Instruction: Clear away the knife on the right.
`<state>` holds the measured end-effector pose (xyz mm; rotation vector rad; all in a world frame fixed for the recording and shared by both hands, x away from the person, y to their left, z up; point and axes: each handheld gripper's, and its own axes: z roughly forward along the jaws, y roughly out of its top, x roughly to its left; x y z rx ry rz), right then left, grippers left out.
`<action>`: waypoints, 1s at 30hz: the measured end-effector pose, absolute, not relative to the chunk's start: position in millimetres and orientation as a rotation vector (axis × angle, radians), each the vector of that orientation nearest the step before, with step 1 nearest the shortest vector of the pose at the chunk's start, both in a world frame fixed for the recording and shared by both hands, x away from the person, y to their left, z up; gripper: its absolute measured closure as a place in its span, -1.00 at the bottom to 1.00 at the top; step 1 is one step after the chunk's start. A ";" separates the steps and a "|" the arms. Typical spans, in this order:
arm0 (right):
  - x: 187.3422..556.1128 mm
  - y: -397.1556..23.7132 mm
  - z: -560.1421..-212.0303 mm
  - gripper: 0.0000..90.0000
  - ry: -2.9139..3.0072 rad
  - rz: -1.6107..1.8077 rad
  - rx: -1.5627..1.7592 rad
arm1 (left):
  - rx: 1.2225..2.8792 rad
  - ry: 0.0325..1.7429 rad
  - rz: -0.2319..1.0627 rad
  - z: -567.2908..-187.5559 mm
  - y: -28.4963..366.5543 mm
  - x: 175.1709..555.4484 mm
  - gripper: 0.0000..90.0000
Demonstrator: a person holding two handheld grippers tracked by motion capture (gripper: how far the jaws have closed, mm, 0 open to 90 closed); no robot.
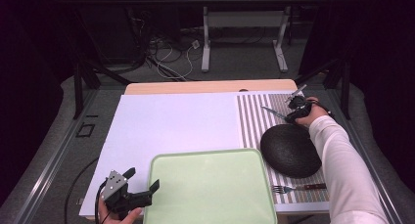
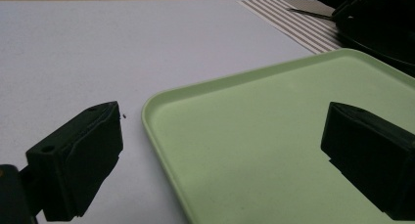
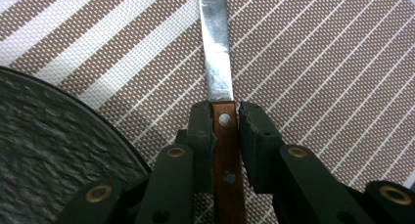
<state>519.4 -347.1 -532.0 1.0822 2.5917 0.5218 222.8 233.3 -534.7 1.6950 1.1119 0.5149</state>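
My right claw [image 3: 226, 121] sits over the striped mat [image 3: 318, 62] near the worktop's far right corner, pads pinching the wooden handle of the knife [image 3: 218, 62], blade pointing away from me along the mat. The dark round plate [image 1: 290, 150] lies just beside it on the mat, and a fork [image 1: 293, 188] lies nearer the front edge. My left claw [image 1: 142, 179] is at the front left edge, jaws spread wide, nothing between the pads, straddling the near-left corner of the green tray [image 1: 210, 185].
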 end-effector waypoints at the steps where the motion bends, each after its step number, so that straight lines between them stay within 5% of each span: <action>1: 519.4 -347.1 -532.0 0.68 2.592 0.522 1.082 | 1.695 1.112 0.515 -534.7 233.3 222.8 -0.95; 30: 519.0 -346.3 -532.2 0.70 2.601 0.518 1.037 | 1.696 1.113 0.512 -534.9 232.9 223.4 -0.95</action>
